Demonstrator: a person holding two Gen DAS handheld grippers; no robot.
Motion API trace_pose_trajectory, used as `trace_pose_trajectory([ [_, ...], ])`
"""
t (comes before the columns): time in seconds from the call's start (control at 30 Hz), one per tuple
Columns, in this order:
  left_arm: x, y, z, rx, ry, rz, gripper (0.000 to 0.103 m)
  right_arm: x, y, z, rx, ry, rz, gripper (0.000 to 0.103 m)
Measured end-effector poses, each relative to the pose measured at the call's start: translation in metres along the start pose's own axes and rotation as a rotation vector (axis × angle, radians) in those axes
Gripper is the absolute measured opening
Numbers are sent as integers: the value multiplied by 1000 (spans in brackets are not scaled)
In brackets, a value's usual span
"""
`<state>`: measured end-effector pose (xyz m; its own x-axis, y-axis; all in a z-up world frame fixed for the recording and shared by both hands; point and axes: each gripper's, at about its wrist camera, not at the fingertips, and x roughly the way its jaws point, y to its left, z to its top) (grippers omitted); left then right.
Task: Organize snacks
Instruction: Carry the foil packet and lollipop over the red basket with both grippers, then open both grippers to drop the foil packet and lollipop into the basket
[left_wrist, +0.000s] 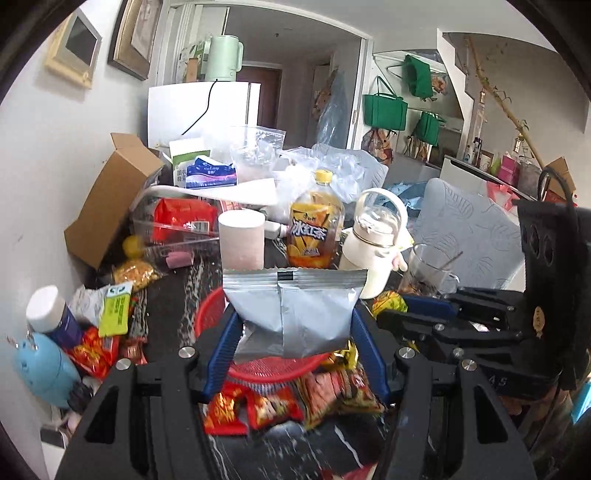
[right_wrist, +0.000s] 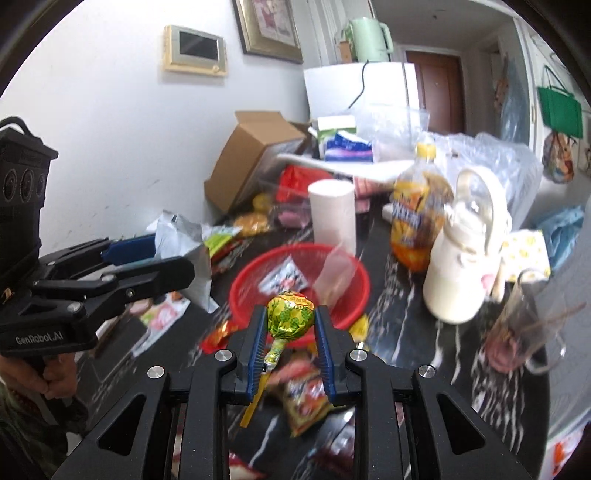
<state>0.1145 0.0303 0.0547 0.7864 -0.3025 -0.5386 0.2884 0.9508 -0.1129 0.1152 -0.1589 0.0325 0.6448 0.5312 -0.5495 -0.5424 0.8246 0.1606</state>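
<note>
Both jaws were clamped on snacks: the left gripper (left_wrist: 295, 332) pinched a silver packet (left_wrist: 295, 314), the right gripper (right_wrist: 290, 325) a wrapped lollipop (right_wrist: 290, 317), each held above the red basket (right_wrist: 354, 291), seemingly for dropping in.

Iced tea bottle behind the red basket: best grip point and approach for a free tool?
Grip the iced tea bottle at its waist, just above the label, where the body narrows. It stands upright, so come in level with the fingers horizontal. Approach from the front over the red basket: the paper roll crowds its left and the white jug its right.
</note>
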Motion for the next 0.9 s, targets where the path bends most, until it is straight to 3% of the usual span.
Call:
trace_pose_trajectory([
  [0.2,18,12,11,-19,-9,12,59,14,-8,21,-16,-19,-5,26],
  [0.37,40,24,8,-48,33,19,59,37,-18,30,-13,3,4,26],
  [0.67,81,42,-11,-116,151,58,59,86,-30,24,14,77,64,26],
  [0.9,102,49,-21,-137,198,54,59,111,-41,14,34,131,79,26],
])
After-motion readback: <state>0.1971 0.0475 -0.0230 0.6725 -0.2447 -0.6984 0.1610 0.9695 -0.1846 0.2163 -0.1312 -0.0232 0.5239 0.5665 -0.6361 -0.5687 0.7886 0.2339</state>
